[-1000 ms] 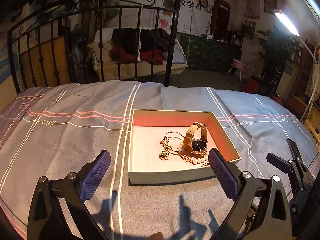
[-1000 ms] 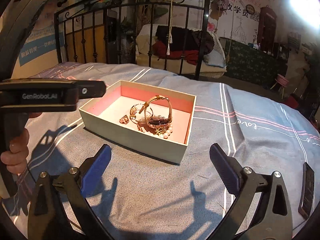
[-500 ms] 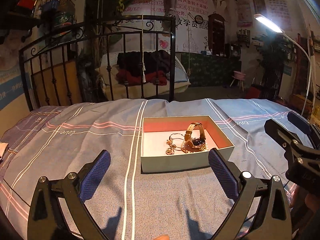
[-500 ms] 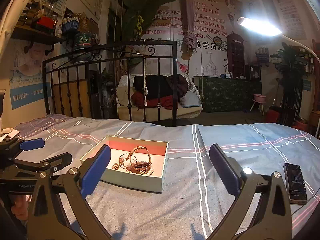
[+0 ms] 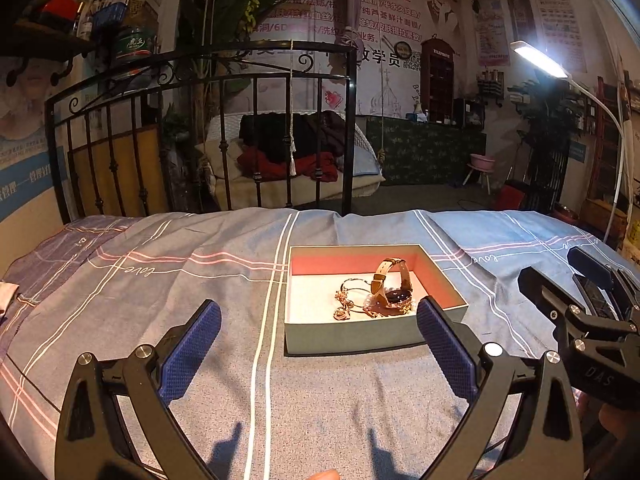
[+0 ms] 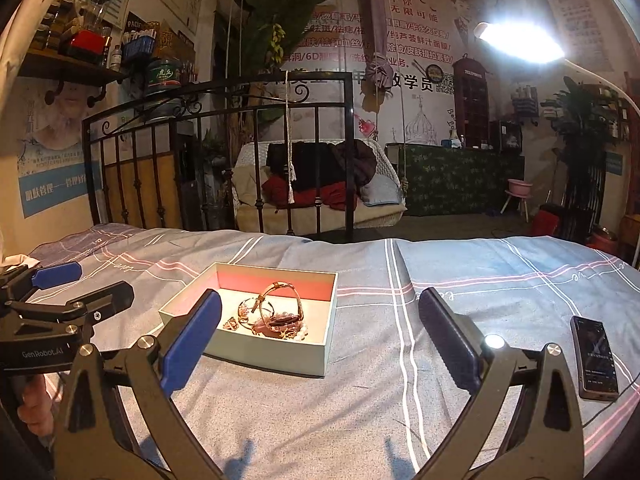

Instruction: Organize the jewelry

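Note:
An open pale box with a pink inner wall (image 5: 360, 338) (image 6: 276, 356) sits on the bed. Inside lie a tan-strapped watch (image 5: 394, 280) (image 6: 280, 304), gold chains and pendants (image 5: 348, 304) (image 6: 240, 318) and a pearl bracelet (image 6: 298, 334), tangled together. My left gripper (image 5: 318, 338) is open and empty, held above the bed in front of the box. My right gripper (image 6: 318, 336) is open and empty, to the right of the box and also back from it. Each gripper shows at the edge of the other's view.
The grey striped bedspread (image 5: 160, 280) covers the bed. A black phone (image 6: 594, 358) lies on it at the right. A black iron bed rail (image 5: 200, 132) stands behind, with a lamp (image 6: 520, 42) at the upper right.
Both grippers have pulled back and up from the box, so it looks smaller and farther. The jewelry has not moved. Both grippers stay open.

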